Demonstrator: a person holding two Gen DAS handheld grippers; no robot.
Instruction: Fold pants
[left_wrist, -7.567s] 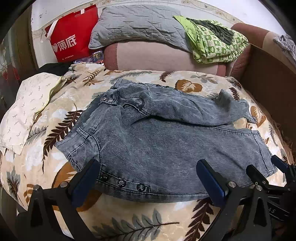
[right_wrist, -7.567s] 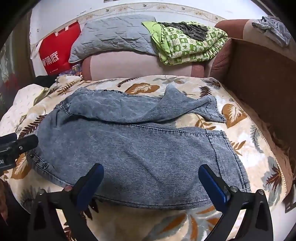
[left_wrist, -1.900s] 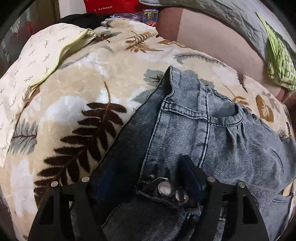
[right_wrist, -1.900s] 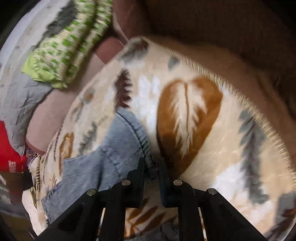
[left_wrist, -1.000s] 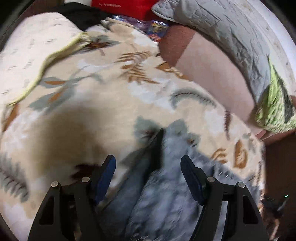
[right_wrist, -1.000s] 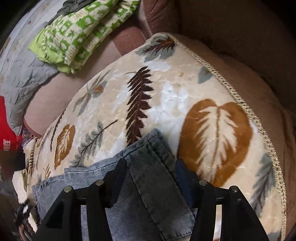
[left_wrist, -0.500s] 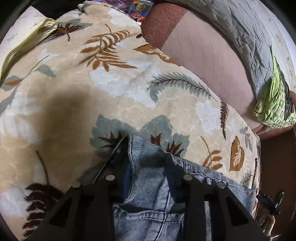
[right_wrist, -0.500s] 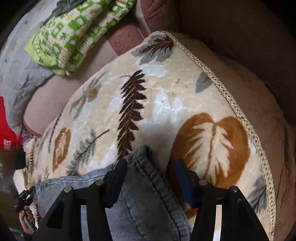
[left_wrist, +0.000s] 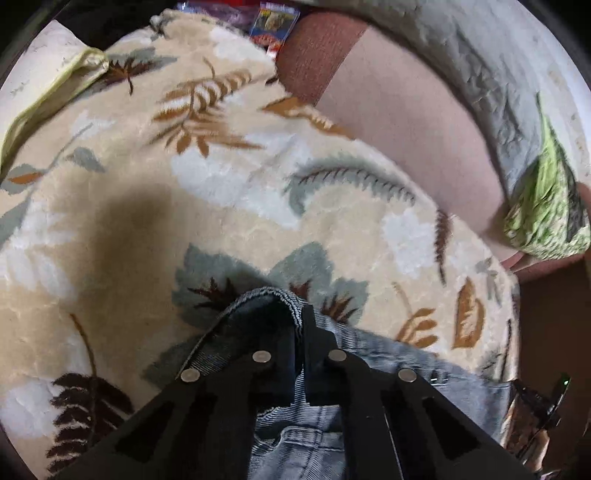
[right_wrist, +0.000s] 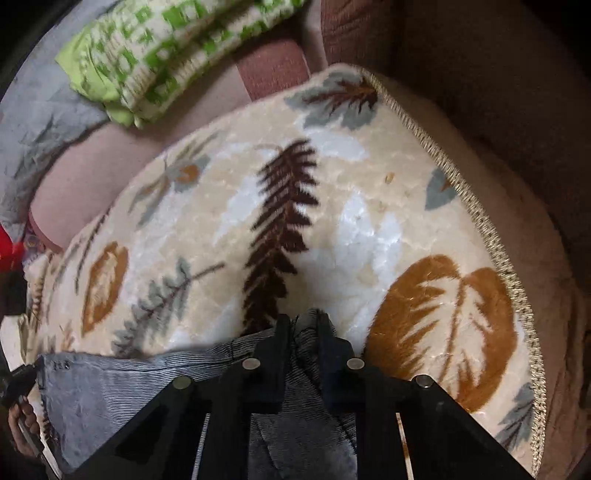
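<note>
Now both claws, just closed, pinch the pants (left_wrist: 295, 435): left gripper (left_wrist: 298, 325) and right gripper (right_wrist: 303, 328) clamp denim edges at twelve o'clock, likely to lift a fold.

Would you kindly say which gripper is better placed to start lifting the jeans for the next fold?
Neither: the left gripper pinches the jeans' waistband corner, the right gripper their hem.
</note>
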